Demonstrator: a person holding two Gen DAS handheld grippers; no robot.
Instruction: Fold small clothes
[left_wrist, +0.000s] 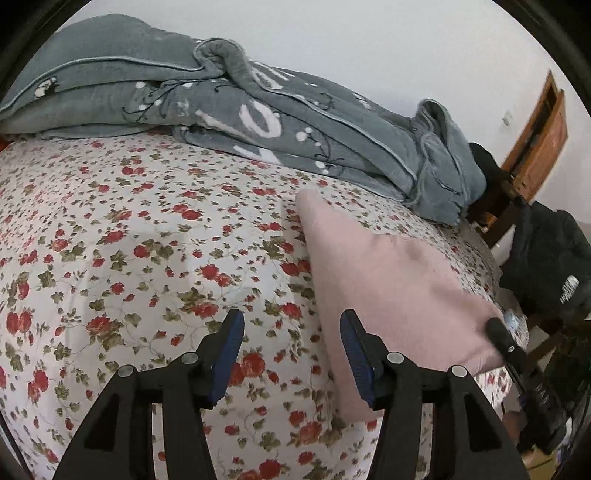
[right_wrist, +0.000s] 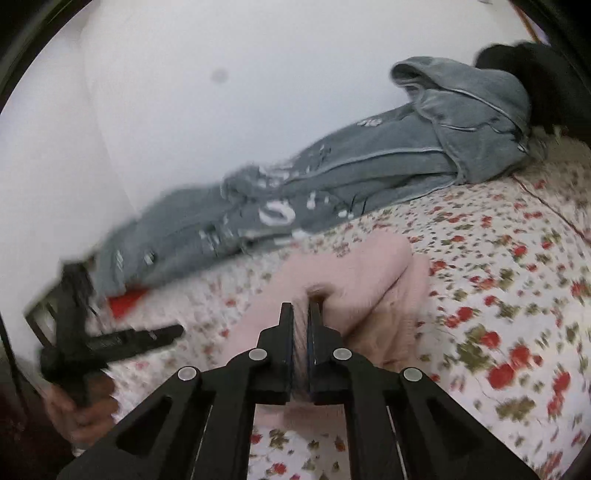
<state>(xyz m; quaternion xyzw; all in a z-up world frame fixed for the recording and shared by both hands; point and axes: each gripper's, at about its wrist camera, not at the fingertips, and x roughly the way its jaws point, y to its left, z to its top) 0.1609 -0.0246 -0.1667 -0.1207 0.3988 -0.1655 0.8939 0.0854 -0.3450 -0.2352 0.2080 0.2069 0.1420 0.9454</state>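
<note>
In the left wrist view, the left gripper (left_wrist: 291, 325) hangs over the floral bed sheet (left_wrist: 147, 240). Its two blue-padded fingers (left_wrist: 231, 343) stand apart, and between them only the sheet is seen, so this tool holds nothing. Just to the right of it lies the pink garment (left_wrist: 388, 269), already folded to a flat shape on the sheet; its near edge passes right beside the right finger, but I cannot tell if they touch. At the far right corner of the garment, the tip of the right gripper (left_wrist: 496, 328) sits on the pink cloth. Behind, along the white wall (left_wrist: 369, 44), a grey blanket (left_wrist: 221, 110) with white marks is piled up. At the right edge there are a wooden piece of furniture (left_wrist: 539, 136) and a dark bag (left_wrist: 550, 262).

In the right wrist view, which is blurred, the right gripper (right_wrist: 300, 306) has its jaws closed together on a fold of the pink garment (right_wrist: 351, 280); the cloth is pinched between the fingers and bunches up around the tips. The garment lies on the floral bed sheet (right_wrist: 498, 295), in the middle of the picture. At the left, a hand (right_wrist: 81, 406) holds the left gripper (right_wrist: 122, 339) above the sheet, apart from the garment. The grey blanket (right_wrist: 369, 173) lies behind against the wall (right_wrist: 221, 92).
</note>
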